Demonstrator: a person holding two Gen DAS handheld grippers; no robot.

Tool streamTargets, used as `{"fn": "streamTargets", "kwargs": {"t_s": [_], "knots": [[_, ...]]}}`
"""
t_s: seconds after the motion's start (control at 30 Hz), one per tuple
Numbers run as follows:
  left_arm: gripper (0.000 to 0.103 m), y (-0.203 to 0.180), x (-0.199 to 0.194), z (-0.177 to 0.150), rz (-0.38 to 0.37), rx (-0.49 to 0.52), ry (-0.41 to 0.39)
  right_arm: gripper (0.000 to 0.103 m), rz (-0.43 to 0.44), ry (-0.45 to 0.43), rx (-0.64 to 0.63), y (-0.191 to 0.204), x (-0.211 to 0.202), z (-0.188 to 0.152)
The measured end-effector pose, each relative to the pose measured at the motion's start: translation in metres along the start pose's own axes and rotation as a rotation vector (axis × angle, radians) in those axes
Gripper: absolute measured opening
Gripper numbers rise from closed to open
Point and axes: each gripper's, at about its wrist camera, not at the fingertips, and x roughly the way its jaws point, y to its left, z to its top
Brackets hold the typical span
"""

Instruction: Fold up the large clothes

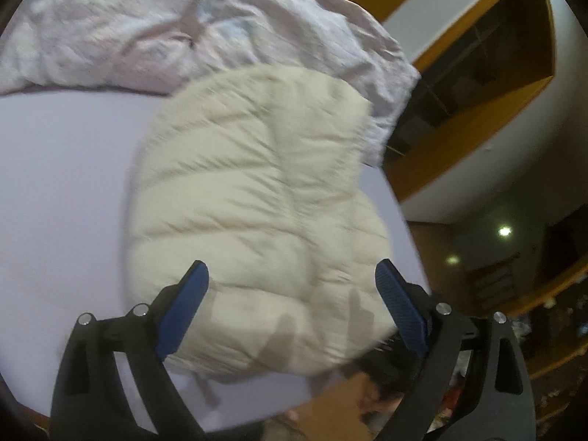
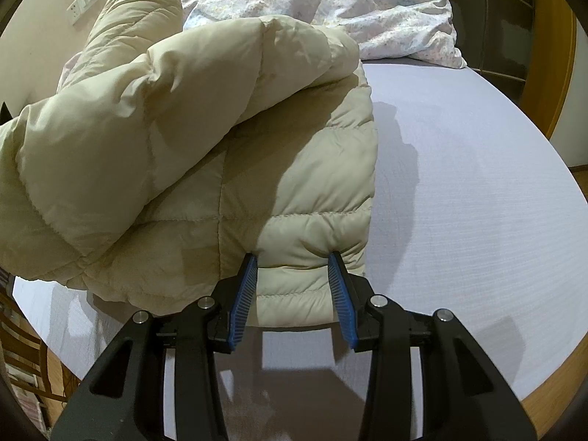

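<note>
Now folding the puffer jacket (image 2: 183,147) on the bed (image 2: 459,183).
Right gripper (image 2: 292,257) is clamping the near hem, anchoring it; left gripper (image 1: 292,272) is hanging apart, holding nothing.

No readable text, label, brand or number anywhere in either view. Only blank quilted fabric, plain sheet and unmarked blue pads. Nothing legible on the upper-left wall plate.

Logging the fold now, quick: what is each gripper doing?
Left gripper: open wide, holding nothing, above the puffy jacket.
Right gripper: shut on the jacket's bottom edge on the bed.
</note>
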Motion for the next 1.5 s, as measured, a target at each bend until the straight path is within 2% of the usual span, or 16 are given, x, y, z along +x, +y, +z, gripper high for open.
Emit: {"fn": "streamTargets", "kwargs": {"t_s": [0.2,0.33,0.53,0.7,1.07,1.3,1.37,1.5], "knots": [[0.092,0.028,0.006,0.009,0.166,0.017,-0.04,0.043,0.001,-0.002,0.002,-0.001,0.0,0.001],[0.092,0.053,0.01,0.015,0.222,0.019,-0.06,0.043,0.002,-0.001,0.004,-0.003,0.0,0.001],[0.092,0.076,0.017,0.016,0.262,0.026,-0.063,0.044,0.001,0.001,0.003,-0.003,0.001,0.002],[0.092,0.085,0.031,0.012,0.275,0.038,-0.026,0.044,0.002,0.0,0.007,-0.002,0.001,0.002],[0.092,0.084,0.069,0.001,0.24,0.038,0.043,0.044,0.001,-0.024,0.044,-0.014,-0.007,0.006],[0.092,0.075,0.084,0.001,0.209,0.029,0.062,0.043,-0.085,-0.14,0.077,-0.035,-0.053,0.03],[0.092,0.069,0.088,0.001,0.204,0.035,0.063,0.043,-0.077,-0.2,0.071,-0.033,-0.078,0.042],[0.092,0.06,0.097,0.001,0.203,0.043,0.06,0.043,0.019,-0.279,-0.003,0.0,-0.115,0.068]]}}
